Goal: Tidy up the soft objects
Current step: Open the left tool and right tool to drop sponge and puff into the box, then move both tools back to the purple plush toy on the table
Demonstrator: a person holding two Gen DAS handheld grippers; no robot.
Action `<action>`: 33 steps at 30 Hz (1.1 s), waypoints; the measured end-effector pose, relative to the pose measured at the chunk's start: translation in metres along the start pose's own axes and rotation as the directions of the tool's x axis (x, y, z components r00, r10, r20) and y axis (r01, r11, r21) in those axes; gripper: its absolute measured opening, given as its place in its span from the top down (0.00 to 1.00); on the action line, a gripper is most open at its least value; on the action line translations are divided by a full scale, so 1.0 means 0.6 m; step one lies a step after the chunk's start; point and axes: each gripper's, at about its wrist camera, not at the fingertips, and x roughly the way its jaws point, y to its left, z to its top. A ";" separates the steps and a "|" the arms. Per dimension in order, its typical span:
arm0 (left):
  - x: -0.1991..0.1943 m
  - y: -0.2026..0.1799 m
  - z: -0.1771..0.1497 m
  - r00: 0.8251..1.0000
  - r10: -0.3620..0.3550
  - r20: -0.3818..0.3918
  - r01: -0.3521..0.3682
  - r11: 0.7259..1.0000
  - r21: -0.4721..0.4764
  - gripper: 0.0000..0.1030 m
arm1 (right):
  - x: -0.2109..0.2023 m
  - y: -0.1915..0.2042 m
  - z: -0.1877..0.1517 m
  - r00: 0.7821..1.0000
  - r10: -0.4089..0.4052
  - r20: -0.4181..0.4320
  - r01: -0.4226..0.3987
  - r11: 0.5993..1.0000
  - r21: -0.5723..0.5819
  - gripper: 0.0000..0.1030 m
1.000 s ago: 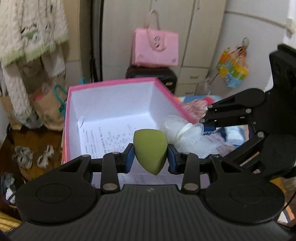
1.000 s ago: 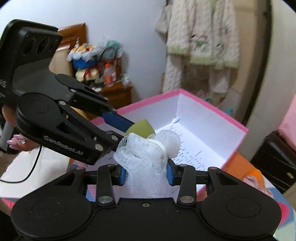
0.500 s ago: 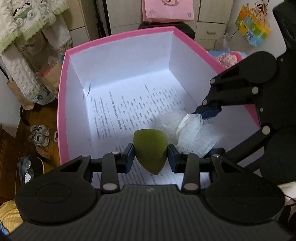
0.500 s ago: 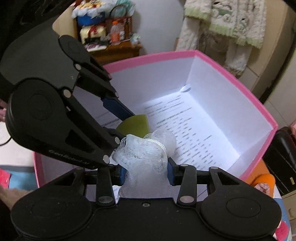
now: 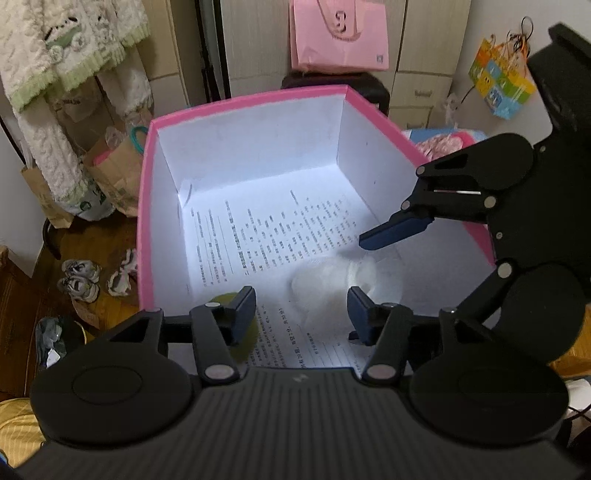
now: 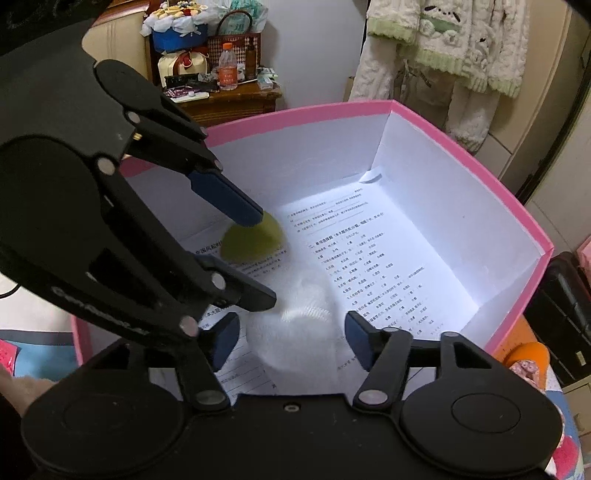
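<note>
A pink box [image 5: 258, 99] with white walls and a printed sheet on its floor fills both views; it also shows in the right wrist view [image 6: 480, 162]. My left gripper [image 5: 301, 308] is open over the box. The green sponge [image 5: 246, 334] lies on the sheet behind its left finger, and shows in the right wrist view [image 6: 255, 240]. My right gripper [image 6: 291, 341] is open, with the white mesh pouf [image 6: 295, 332] lying on the sheet between its fingers. The pouf [image 5: 332, 280] also shows blurred in the left wrist view.
A pink bag [image 5: 338, 35] hangs on cabinets behind the box. Paper bags [image 5: 110, 173] and shoes [image 5: 81, 277] sit on the floor to the left. A wooden side table [image 6: 229, 99] carries bottles and boxes. Knitted clothing [image 6: 461, 48] hangs at the back.
Both grippers have opened. The green sponge and the white pouf have dropped from the fingers onto the sheet inside the box.
</note>
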 end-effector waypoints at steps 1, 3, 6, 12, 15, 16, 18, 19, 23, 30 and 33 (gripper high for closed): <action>-0.008 -0.001 -0.001 1.000 0.011 0.014 -0.011 1.000 0.001 0.42 | -0.006 0.002 -0.001 1.000 -0.008 0.006 0.008 1.000 -0.002 0.32; -0.023 -0.002 -0.004 0.999 0.026 0.038 -0.026 1.000 0.006 0.41 | -0.015 0.003 -0.001 1.000 -0.014 0.017 0.014 1.000 0.002 0.32; -0.040 0.001 -0.006 0.998 0.031 0.052 -0.031 1.000 -0.002 0.41 | -0.028 0.005 -0.001 0.999 -0.025 0.032 0.024 1.000 0.016 0.32; -0.077 -0.002 -0.013 0.998 0.027 0.064 -0.026 0.999 -0.022 0.40 | -0.059 0.011 -0.003 0.996 -0.065 0.056 0.062 0.997 0.052 0.32; -0.100 -0.011 -0.021 0.996 0.016 0.083 -0.014 1.000 -0.024 0.38 | -0.080 0.016 -0.005 0.993 -0.087 0.076 0.082 0.994 0.066 0.32; -0.107 -0.014 -0.023 0.996 0.016 0.090 -0.014 1.000 -0.024 0.37 | -0.089 0.020 -0.006 0.992 -0.097 0.085 0.091 0.993 0.072 0.32; -0.122 -0.022 -0.029 0.995 0.016 0.101 -0.014 1.000 -0.018 0.35 | -0.105 0.026 -0.008 0.987 -0.124 0.103 0.114 0.989 0.094 0.32; -0.128 -0.025 -0.031 0.994 0.013 0.104 -0.011 1.000 -0.016 0.35 | -0.114 0.029 -0.009 0.983 -0.144 0.110 0.132 0.985 0.108 0.32; -0.152 -0.037 -0.040 0.994 -0.026 0.106 0.028 0.999 -0.020 0.33 | -0.147 0.046 -0.017 0.973 -0.187 0.135 0.171 0.977 0.124 0.32; -0.195 -0.063 -0.055 0.991 -0.041 0.131 0.042 0.999 -0.007 0.29 | -0.196 0.073 -0.032 0.966 -0.202 0.160 0.183 0.975 0.126 0.29; -0.214 -0.079 -0.061 0.988 -0.035 0.148 0.033 0.999 0.015 0.28 | -0.214 0.088 -0.041 0.962 -0.214 0.169 0.195 0.973 0.121 0.27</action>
